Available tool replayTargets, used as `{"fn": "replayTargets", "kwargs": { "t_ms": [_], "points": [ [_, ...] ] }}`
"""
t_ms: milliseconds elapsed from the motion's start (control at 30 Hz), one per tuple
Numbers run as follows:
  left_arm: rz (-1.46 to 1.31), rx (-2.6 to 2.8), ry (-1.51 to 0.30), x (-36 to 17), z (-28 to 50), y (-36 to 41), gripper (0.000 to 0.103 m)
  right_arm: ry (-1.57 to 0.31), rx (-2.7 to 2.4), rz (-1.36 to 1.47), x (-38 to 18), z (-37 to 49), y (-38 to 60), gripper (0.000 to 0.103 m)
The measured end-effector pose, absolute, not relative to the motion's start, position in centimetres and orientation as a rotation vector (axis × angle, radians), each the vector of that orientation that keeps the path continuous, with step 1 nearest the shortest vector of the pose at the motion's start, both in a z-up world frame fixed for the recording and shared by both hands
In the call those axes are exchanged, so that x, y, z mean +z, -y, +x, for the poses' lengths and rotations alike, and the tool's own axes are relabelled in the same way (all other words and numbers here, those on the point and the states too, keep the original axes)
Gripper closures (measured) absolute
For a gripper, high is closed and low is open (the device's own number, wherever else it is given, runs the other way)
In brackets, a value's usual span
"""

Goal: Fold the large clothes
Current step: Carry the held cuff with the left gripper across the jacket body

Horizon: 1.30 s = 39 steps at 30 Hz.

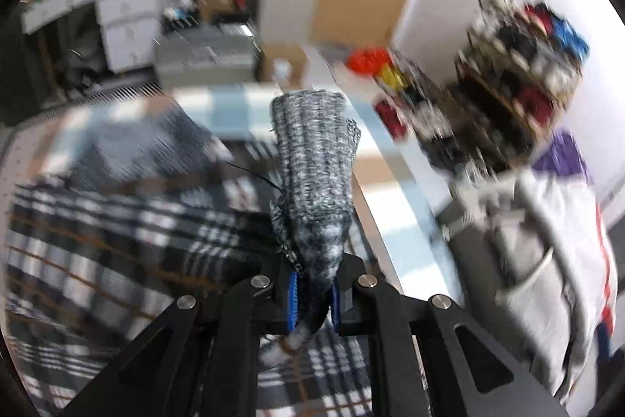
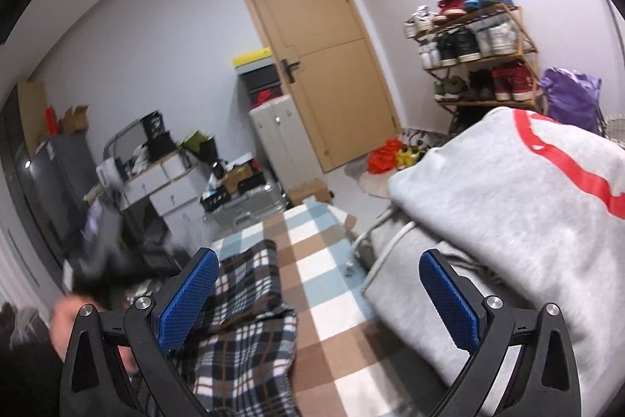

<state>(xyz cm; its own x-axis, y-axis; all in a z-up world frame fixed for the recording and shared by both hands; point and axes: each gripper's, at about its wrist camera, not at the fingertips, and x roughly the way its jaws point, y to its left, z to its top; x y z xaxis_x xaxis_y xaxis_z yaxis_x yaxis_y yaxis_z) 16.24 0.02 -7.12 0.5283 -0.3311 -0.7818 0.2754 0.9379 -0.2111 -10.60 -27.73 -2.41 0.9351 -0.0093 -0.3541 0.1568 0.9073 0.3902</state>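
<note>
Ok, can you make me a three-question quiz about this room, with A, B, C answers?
1. Where does the plaid garment lie?
A. on the checked sheet
B. on the shoe rack
C. on the door handle

2. What colour is the stripe on the grey sweatshirt?
A. green
B. red
C. yellow

3. What is the left gripper doing?
A. open, empty
B. pinching grey knit fabric
C. holding a shoe

Answers: 1 A, plaid spreads over the sheet; 2 B, a red band crosses it; 3 B, knit sits between the pads.

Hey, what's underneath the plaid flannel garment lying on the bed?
The plaid garment lies on a bedspread checked in blue, brown and white, which shows around it. What lies directly beneath the garment is covered.
</note>
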Motion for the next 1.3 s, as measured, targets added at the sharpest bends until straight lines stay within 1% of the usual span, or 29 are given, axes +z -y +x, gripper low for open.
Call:
{"fn": "replayTargets", "kwargs": {
  "t_ms": [67,200,267,300,333,367,467,500,533,567,600,633,733,933,1000,1067,1100,1133,1167,1300],
  "points": [
    [-0.021,-0.367,-0.982,-8.8,15.7,0.9,0.096,-0.36,-0.093,0.444,-2.6,-10.5,28.1,0.0],
    [-0.049,-0.397,-1.031,-10.6,15.7,0.4,0.096,-0.37,-0.083,0.474,-2.7,-10.2,28.4,0.0],
    [-0.056,-0.414,-1.093,-11.4,15.9,0.5,0.094,-0.37,-0.081,0.473,-2.7,-10.3,28.3,0.0],
    [-0.054,-0.427,-1.134,-11.8,16.0,0.5,0.092,-0.369,-0.077,0.469,-2.6,-10.4,28.2,0.0],
    [-0.048,-0.451,-1.167,-12.2,15.9,-0.1,0.086,-0.368,-0.076,0.464,-2.6,-10.4,28.1,0.0],
    [-0.047,-0.474,-1.182,-12.0,16.0,0.2,0.083,-0.367,-0.076,0.461,-2.6,-10.5,28.1,0.0],
    [-0.038,-0.584,-1.172,-10.3,14.7,-1.5,0.08,-0.373,-0.075,0.47,-2.7,-10.3,28.1,0.0],
    [-0.037,-0.605,-1.174,-9.5,14.1,-1.8,0.07,-0.377,-0.072,0.476,-2.8,-10.2,28.1,0.0],
    [-0.038,-0.623,-1.172,-8.4,13.4,-2.9,0.052,-0.383,-0.069,0.483,-2.9,-10.2,28.1,0.0],
    [-0.046,-0.636,-1.155,-7.7,13.0,-3.4,0.042,-0.388,-0.068,0.485,-3.0,-10.1,28.0,0.0],
    [-0.045,-0.645,-1.124,-6.8,12.4,-4.3,0.027,-0.393,-0.068,0.485,-3.1,-10.0,28.0,0.0],
    [-0.027,-0.632,-1.085,-5.9,11.9,-5.3,0.024,-0.396,-0.069,0.483,-3.1,-10.0,27.9,0.0],
    [0.069,-0.521,-1.025,-4.5,11.7,-8.2,0.023,-0.401,-0.069,0.472,-3.2,-9.9,27.5,0.0],
    [0.218,-0.224,-1.09,-7.9,14.3,-12.5,0.023,-0.407,-0.054,0.428,-3.1,-9.8,26.3,0.0],
    [0.186,-0.195,-1.136,-9.8,14.8,-13.9,0.023,-0.41,-0.052,0.406,-3.1,-9.7,25.9,0.0],
    [0.138,-0.19,-1.226,-12.3,15.1,-15.2,0.023,-0.414,-0.043,0.385,-3.1,-9.6,25.5,0.0],
    [0.121,-0.195,-1.234,-13.1,15.0,-15.5,0.023,-0.416,-0.04,0.376,-3.2,-9.5,25.3,0.0],
    [0.108,-0.204,-1.199,-13.2,14.6,-15.5,0.02,-0.418,-0.036,0.363,-3.2,-9.4,25.0,0.0],
    [0.106,-0.209,-1.176,-13.1,14.1,-15.4,0.019,-0.419,-0.032,0.35,-3.2,-9.4,24.8,0.0],
    [0.107,-0.241,-1.194,-12.4,14.1,-14.6,0.018,-0.429,-0.037,0.297,-3.3,-9.0,23.9,0.0]
  ]
}}
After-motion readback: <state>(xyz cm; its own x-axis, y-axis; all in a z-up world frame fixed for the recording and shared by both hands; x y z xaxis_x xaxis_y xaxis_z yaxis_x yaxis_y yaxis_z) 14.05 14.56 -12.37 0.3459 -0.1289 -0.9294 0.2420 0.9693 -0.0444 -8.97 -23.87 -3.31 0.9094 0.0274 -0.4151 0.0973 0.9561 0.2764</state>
